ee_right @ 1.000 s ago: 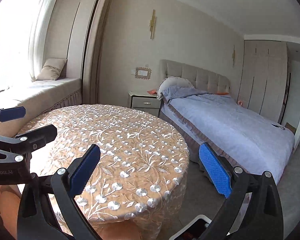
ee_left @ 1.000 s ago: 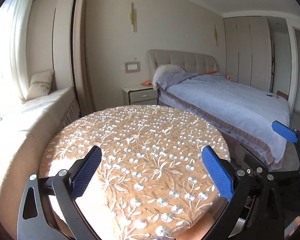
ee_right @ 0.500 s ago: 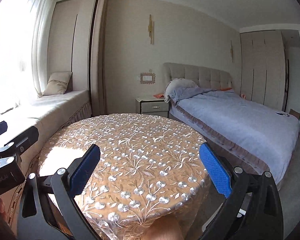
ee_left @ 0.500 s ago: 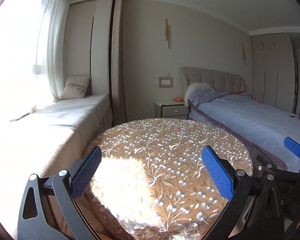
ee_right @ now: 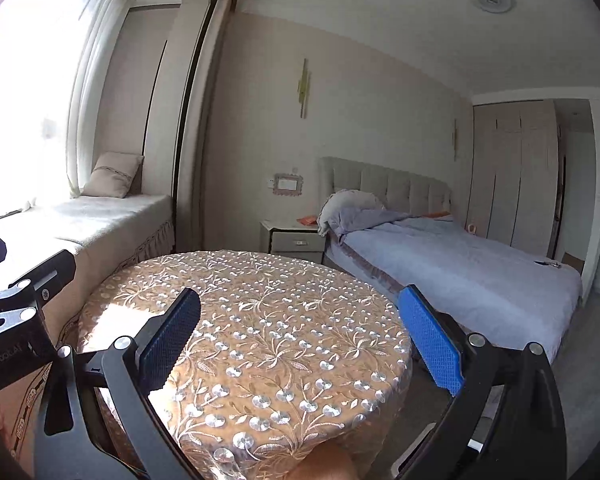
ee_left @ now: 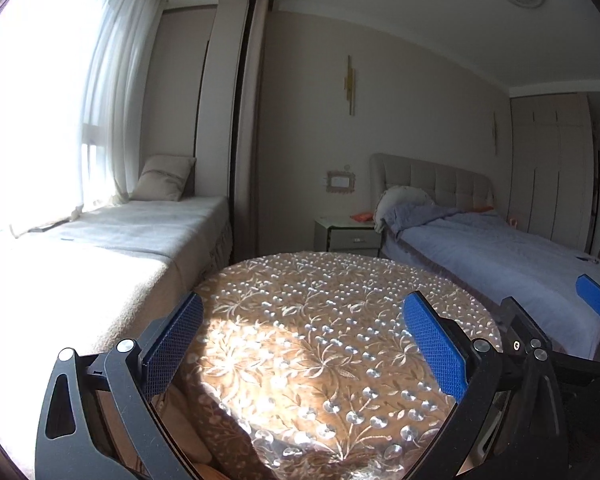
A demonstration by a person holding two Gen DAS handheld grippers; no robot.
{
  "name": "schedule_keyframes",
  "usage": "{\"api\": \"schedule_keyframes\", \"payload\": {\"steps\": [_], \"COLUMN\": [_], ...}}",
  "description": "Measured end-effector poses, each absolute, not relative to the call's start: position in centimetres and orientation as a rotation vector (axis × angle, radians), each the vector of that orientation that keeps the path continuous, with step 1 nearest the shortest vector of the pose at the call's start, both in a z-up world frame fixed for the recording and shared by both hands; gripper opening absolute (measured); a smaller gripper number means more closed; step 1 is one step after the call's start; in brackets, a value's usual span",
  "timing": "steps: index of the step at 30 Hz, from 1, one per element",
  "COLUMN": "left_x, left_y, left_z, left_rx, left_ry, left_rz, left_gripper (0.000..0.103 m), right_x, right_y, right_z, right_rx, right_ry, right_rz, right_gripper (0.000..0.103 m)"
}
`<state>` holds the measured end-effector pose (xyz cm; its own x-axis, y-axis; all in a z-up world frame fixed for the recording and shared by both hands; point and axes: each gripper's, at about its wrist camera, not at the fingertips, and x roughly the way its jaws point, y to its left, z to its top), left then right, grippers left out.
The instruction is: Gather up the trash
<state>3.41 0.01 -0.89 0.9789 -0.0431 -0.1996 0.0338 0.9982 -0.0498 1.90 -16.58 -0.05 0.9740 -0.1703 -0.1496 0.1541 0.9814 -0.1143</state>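
No trash shows in either view. My left gripper (ee_left: 304,344) is open and empty, held above the near edge of a round table (ee_left: 320,312) covered with a tan embroidered cloth. My right gripper (ee_right: 300,340) is also open and empty, over the same table (ee_right: 260,300). The right gripper's blue pad (ee_left: 596,302) shows at the right edge of the left wrist view. The left gripper's black frame (ee_right: 24,300) shows at the left edge of the right wrist view.
A cushioned window bench (ee_left: 120,240) with a pillow (ee_left: 164,178) runs along the left. A nightstand (ee_left: 350,234) holding an orange item (ee_left: 362,215) stands behind the table. A bed (ee_left: 500,252) with a blue cover lies to the right, wardrobes (ee_right: 512,168) beyond it.
Both grippers have tilted upward and swung left: the table sits lower and farther in view, and the window and bench fill more of the left side. Both stay open.
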Motion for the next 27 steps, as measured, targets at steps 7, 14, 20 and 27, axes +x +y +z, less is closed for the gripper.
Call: {"api": "schedule_keyframes", "payload": {"steps": [7, 14, 20, 27], "left_x": [2.7, 2.2, 1.6, 1.6], "left_y": [-0.8, -1.3, -1.4, -1.1], "left_z": [-0.9, -0.7, -0.4, -0.3], "left_rx": [-0.025, -0.011, 0.002, -0.023], "left_ry": [0.178, 0.173, 0.151, 0.155], "left_rz": [-0.014, -0.032, -0.004, -0.014], "left_gripper": [0.098, 0.098, 0.098, 0.098], "right_x": [1.5, 1.7, 1.5, 1.4], "right_y": [-16.7, -17.6, -17.3, -17.6], "right_z": [-0.1, -0.1, -0.6, -0.4], "right_rx": [-0.119, -0.084, -0.118, -0.105], "right_ry": [0.146, 0.167, 0.159, 0.153], "right_rz": [-0.196, -0.193, -0.217, -0.226], "right_gripper": [0.099, 0.099, 0.099, 0.099]}}
